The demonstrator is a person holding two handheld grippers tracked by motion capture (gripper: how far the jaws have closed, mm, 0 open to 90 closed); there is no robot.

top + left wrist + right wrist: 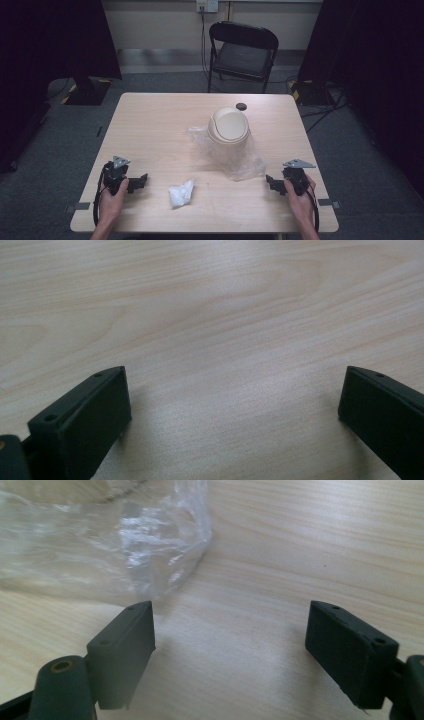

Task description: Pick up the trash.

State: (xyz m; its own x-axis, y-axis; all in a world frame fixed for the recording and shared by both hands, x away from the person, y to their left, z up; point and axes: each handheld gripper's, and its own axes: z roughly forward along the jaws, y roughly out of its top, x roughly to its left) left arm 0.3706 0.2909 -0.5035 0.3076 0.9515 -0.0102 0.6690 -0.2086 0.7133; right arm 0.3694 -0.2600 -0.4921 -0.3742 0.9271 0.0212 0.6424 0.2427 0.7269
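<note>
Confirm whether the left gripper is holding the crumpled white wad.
No: in the high view the crumpled white wad lies on the table apart from the left gripper, whose fingers stand open and empty.

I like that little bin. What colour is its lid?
The bin's lid is cream-beige, seen best in the high view.

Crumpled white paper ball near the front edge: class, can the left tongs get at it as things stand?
Probably yes. The left tongs are open, and only bare wooden table lies between them and the crumpled white paper ball.
</note>
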